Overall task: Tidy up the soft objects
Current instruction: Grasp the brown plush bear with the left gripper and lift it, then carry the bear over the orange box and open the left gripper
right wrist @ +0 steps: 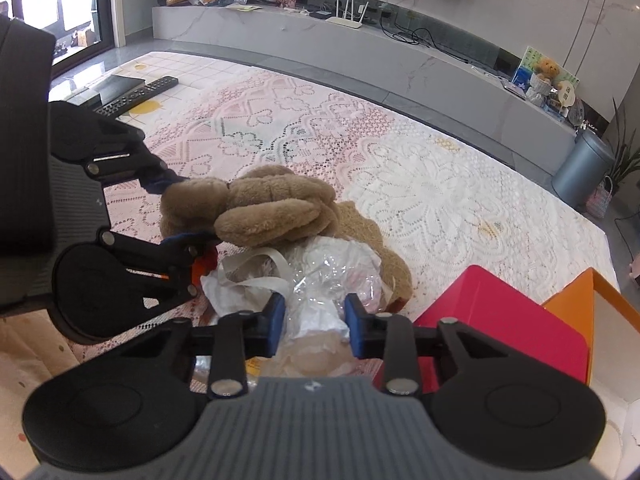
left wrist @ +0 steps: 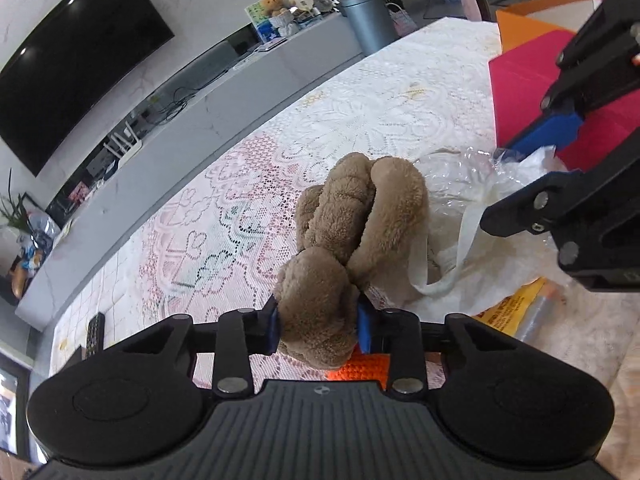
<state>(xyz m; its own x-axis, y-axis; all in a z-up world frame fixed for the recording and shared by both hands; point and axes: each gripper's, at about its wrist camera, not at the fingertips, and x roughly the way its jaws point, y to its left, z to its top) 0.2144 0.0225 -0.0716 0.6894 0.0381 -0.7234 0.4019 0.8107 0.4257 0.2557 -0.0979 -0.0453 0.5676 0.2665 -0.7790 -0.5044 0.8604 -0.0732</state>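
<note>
A brown plush toy [left wrist: 360, 216] lies on the lace-covered table [left wrist: 400, 92]. My left gripper [left wrist: 319, 326] is shut on its head, with the blue pads pressed into the fur on both sides. The right wrist view shows the same grip [right wrist: 180, 212] on the plush toy [right wrist: 260, 204]. Right of the toy lies a crumpled clear plastic bag [right wrist: 336, 268] with white handles. My right gripper [right wrist: 315, 324] is shut on a bunched part of it. An orange knitted item [left wrist: 360, 370] shows under the toy's head. A tan knitted piece [right wrist: 360, 220] lies beneath the toy and the bag.
A red box [right wrist: 500, 320] and an open orange box [right wrist: 580, 304] stand right of the bag. Two remotes [right wrist: 136, 96] and a black box lie at the table's far left. A yellow packet [left wrist: 512, 312] lies under the bag. A TV console runs beyond the table.
</note>
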